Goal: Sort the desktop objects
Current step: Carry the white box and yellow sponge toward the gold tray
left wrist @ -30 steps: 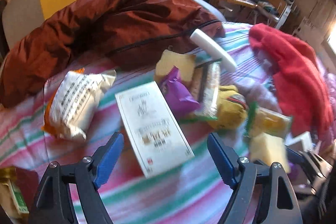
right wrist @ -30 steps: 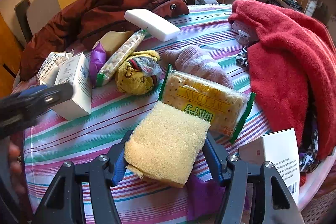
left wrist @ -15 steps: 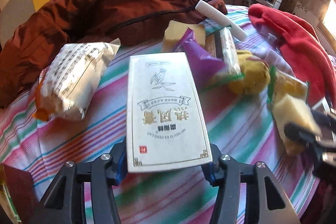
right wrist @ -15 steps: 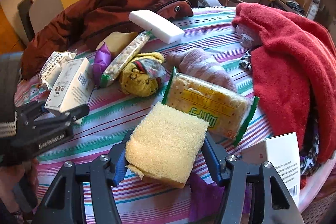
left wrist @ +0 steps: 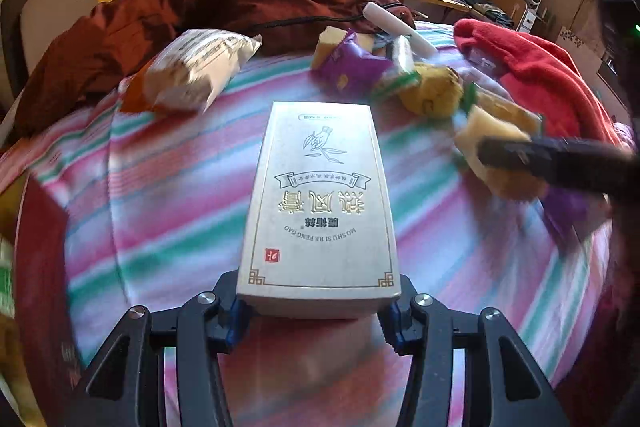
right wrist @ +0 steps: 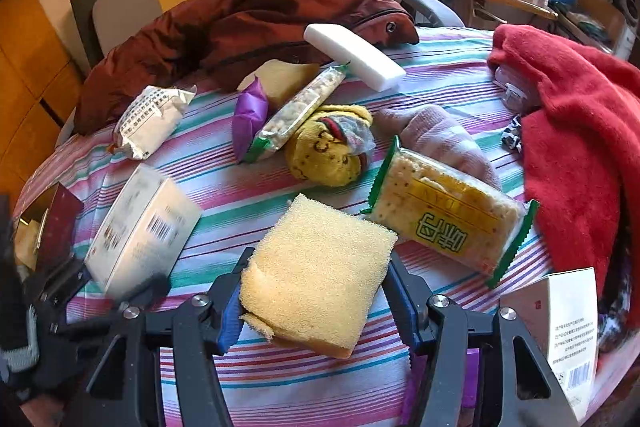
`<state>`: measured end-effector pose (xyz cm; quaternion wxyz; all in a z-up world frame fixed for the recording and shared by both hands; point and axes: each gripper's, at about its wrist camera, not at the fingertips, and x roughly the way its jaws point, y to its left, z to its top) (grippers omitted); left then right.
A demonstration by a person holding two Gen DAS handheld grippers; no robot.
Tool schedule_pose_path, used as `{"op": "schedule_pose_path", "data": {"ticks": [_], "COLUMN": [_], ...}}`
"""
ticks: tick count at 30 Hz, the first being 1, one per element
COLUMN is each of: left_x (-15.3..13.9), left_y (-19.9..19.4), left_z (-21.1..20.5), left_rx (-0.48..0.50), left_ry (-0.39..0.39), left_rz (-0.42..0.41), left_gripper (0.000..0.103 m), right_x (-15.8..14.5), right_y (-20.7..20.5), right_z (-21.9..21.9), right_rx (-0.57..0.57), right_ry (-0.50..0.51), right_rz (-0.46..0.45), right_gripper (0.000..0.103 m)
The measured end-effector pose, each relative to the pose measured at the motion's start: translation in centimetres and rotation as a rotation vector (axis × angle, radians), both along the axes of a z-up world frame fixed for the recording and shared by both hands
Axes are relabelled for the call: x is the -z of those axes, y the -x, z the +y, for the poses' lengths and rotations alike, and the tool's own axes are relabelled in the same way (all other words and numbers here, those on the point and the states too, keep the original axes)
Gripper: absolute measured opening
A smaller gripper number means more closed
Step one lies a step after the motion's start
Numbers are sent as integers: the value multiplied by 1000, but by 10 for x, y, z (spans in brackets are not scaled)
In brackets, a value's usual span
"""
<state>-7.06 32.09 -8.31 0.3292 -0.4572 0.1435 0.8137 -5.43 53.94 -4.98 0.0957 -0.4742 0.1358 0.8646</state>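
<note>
A white box with gold lettering [left wrist: 320, 203] sits lengthwise between the blue pads of my left gripper [left wrist: 316, 315]. The jaws are closing and the pads press on its near end. The right wrist view shows the same box [right wrist: 144, 227] blurred, above the striped cloth at the left. My right gripper [right wrist: 320, 303] is shut on a yellow sponge [right wrist: 320, 267], holding it just over the cloth. In the left wrist view that sponge [left wrist: 492, 135] shows at the right, behind the dark arm of the right gripper.
On the striped tablecloth [right wrist: 240, 195] lie a cracker pack [right wrist: 448, 215], a yellow sock [right wrist: 328, 155], a purple packet [right wrist: 248, 111], a white block [right wrist: 356, 57] and a white snack bag [right wrist: 148, 123]. A brown jacket [right wrist: 248, 19] lies behind, a red towel [right wrist: 580, 131] right, another white box [right wrist: 560, 323] near right.
My left gripper went from wide open to gripping the white box, which now moves toward the near left of the table. The right gripper kept the sponge and stayed in place.
</note>
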Motion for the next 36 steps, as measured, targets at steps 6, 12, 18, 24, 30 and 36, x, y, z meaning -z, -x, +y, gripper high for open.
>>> {"op": "schedule_pose_path", "data": {"ticks": [6,12,18,24,30,36], "left_x": [-11,-13,-12,-18,-37,-57], "left_y": [-24,-12,-14,-25,-42,-63], "left_z": [-1,21,9,-15,-46,-80], "left_rx": [18,40,41,26,23,32], "left_ry": [8,42,7,-52,-142,-220], "left_rz": [40,31,2,-45,-73,-89], "left_gripper": [56,51,51,51,51,51], "right_x": [1,2,-2,-10,-21,-25], "right_y": [2,2,3,6,7,6], "right_z": [-2,-3,-5,-22,-50,-65], "right_rx": [-13,-24,-35,-99,-209,-267], "right_ry": [-2,-8,-20,-52,-160,-181], "right_rz": [-4,-9,4,23,82,111], "right_gripper": [61,61,61,61,61,61]}}
